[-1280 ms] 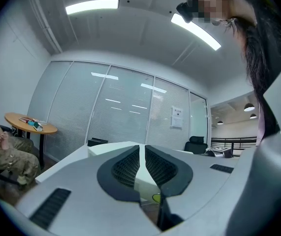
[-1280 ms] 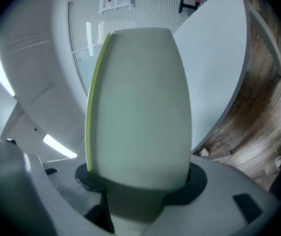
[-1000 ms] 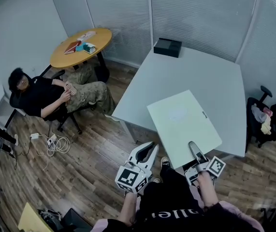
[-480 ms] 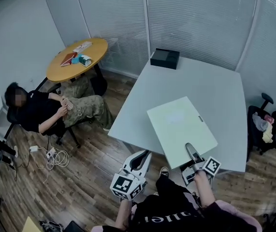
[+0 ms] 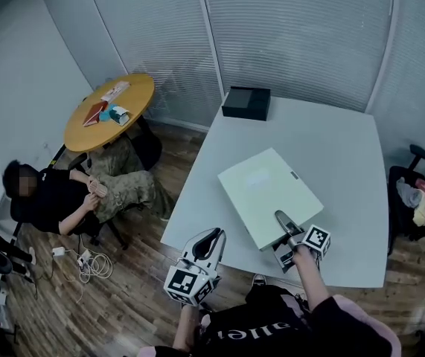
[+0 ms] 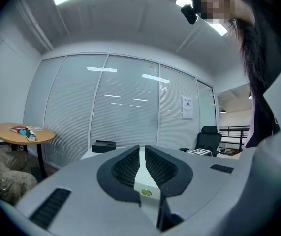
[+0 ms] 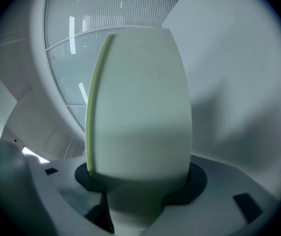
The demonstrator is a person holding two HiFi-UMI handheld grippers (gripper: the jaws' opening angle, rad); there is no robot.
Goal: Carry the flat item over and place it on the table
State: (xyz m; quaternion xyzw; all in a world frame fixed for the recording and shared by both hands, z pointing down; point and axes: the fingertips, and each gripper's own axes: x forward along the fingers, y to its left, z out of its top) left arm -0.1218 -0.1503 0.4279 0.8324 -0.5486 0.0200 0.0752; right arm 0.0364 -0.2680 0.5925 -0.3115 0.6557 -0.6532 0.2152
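Over the near side of the table (image 5: 346,155) sits the pale green board (image 5: 268,195), level and perhaps just clear of the top, though contact is hard to judge. The right gripper (image 5: 280,219) clamps the board's near edge between its jaws. The left gripper (image 5: 211,236), jaws closed on nothing, hangs off the table's corner, above the floor.

On the near side of the large pale grey rectangular table (image 5: 339,147), the wearer's black cloth top (image 5: 231,333) shows white letters, of which only "lle" can be read. Beyond the table's far side, a white paper sheet (image 6: 187,107) on the glass wall carries print too small to read. The two white cubes (image 5: 315,239) (image 5: 186,282) by the table's near edge bear black square code patterns, no letters.
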